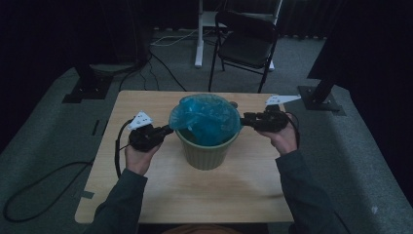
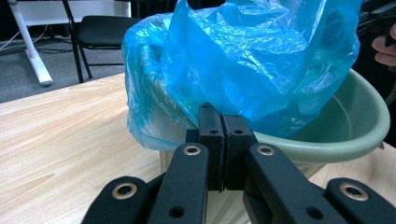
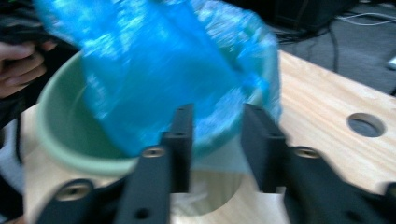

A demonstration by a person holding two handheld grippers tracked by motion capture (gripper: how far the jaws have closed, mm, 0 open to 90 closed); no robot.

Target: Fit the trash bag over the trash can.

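One blue plastic bag [image 1: 207,118] sits in the green bin [image 1: 204,153] at the middle of the bench [image 1: 146,195], and it is only partly fitted: the film is folded over the rim on the far side and on the person's left, while on the near right the rim [image 2: 369,126] is bare. The bin stands upright, so its long axis is vertical and the rim lies level, between the two tools. The left hand-held gripper [image 1: 165,130] is at the left side of the rim with its jaws pressed together; in the left gripper view the film seems pinched between them, just at the rim. The right hand-held gripper [image 1: 246,120] is at the opposite side of the rim, and its jaws stand apart with the bag edge [image 3: 219,116] between them, not pressed. I judge the right tool is the nearer one to the bare rim, so the loose film should be pulled toward it and down over that side.
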